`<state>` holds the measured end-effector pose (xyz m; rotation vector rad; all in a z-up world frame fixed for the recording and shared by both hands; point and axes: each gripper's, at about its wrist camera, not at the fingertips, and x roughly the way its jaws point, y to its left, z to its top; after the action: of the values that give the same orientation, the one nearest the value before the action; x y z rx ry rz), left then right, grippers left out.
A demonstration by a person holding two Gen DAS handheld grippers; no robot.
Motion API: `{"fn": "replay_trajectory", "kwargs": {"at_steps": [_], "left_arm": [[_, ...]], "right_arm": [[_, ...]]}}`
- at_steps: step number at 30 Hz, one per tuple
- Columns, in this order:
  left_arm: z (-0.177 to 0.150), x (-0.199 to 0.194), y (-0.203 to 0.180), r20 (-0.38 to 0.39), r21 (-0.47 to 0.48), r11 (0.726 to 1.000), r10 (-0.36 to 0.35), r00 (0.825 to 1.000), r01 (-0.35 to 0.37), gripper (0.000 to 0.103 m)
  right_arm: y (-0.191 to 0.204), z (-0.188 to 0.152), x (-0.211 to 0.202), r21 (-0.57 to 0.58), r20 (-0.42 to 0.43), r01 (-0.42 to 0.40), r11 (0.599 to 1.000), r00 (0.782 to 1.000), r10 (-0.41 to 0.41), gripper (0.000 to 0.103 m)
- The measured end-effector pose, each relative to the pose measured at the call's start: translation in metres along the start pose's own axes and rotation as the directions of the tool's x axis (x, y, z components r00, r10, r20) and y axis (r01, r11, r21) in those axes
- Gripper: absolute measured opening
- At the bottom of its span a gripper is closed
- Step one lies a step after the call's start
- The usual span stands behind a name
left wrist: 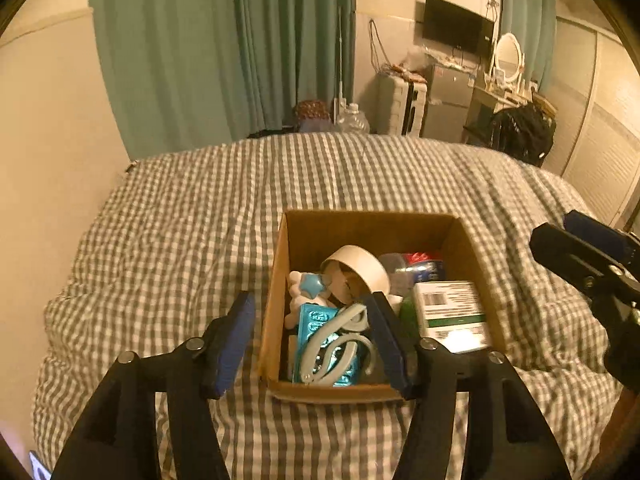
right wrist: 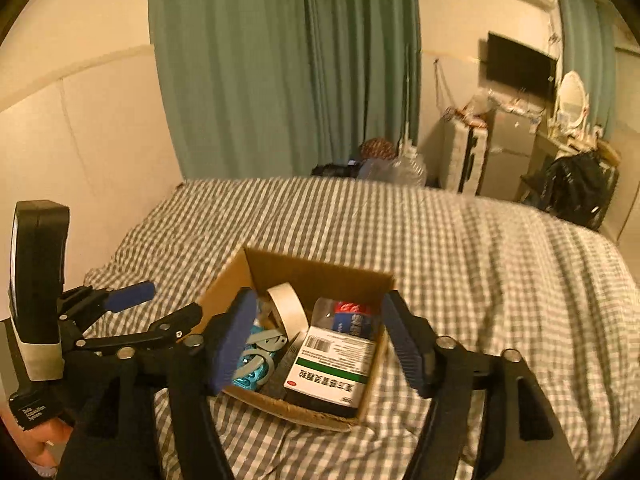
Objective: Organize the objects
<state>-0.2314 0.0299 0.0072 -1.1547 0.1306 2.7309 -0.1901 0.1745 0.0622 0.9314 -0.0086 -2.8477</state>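
An open cardboard box (left wrist: 362, 224) (right wrist: 320, 276) sits on the checked bed cover. Inside lie a roll of white tape (left wrist: 360, 270) (right wrist: 286, 312), a white and green medicine carton (left wrist: 450, 314) (right wrist: 332, 364), a teal blister pack (left wrist: 316, 344) under a pale plastic hanger (left wrist: 340, 332) (right wrist: 260, 342), a small white and blue toy (left wrist: 306, 286) and a bottle (left wrist: 416, 266) (right wrist: 352, 314). My left gripper (left wrist: 314, 340) hovers open over the box's near left corner, holding nothing. My right gripper (right wrist: 318, 342) is open above the box, empty.
The grey and white checked bed (left wrist: 200, 220) (right wrist: 480, 260) spreads around the box. Green curtains (left wrist: 224, 52), a water jug (left wrist: 352, 118), a small fridge (left wrist: 446, 100), a wall TV (left wrist: 458, 26) and a dresser with a mirror (left wrist: 508, 56) stand beyond the bed's far edge.
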Motion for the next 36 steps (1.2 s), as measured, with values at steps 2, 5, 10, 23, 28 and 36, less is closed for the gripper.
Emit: {"fn": "replay_trajectory", "kwargs": {"at_steps": [2, 5, 10, 23, 28, 36], "left_arm": [[0.003, -0.021, -0.001, 0.038, 0.002, 1.0, -0.002, 0.999, 0.002, 0.068], [0.006, -0.062, -0.009, 0.134, 0.015, 1.0, 0.017, 0.991, -0.02, 0.079], [0.005, -0.116, -0.017, 0.245, 0.005, 1.0, 0.028, 0.969, -0.03, 0.083], [-0.016, -0.215, -0.028, 0.459, -0.007, 0.998, 0.063, 0.886, -0.067, 0.103], [-0.033, -0.223, -0.026, 0.471, -0.034, 0.998, 0.066, 0.879, -0.057, 0.103], [-0.055, -0.195, -0.029, 0.461, -0.052, 0.994, 0.108, 0.881, -0.094, 0.103]], "right_arm": [[0.0, 0.004, -0.019, -0.002, 0.023, 0.015, 1.0, 1.0, -0.015, 0.069], [-0.003, 0.008, -0.051, 0.003, 0.063, 0.031, 1.0, 0.998, -0.031, 0.072], [-0.007, 0.008, -0.101, 0.013, 0.127, 0.048, 0.999, 0.991, -0.049, 0.075], [-0.006, -0.002, -0.21, 0.009, 0.279, 0.124, 0.992, 0.952, -0.122, 0.089], [-0.002, -0.021, -0.218, 0.029, 0.295, 0.12, 0.992, 0.948, -0.123, 0.094], [-0.018, -0.05, -0.163, 0.074, 0.206, 0.157, 0.985, 0.964, -0.169, 0.1]]}}
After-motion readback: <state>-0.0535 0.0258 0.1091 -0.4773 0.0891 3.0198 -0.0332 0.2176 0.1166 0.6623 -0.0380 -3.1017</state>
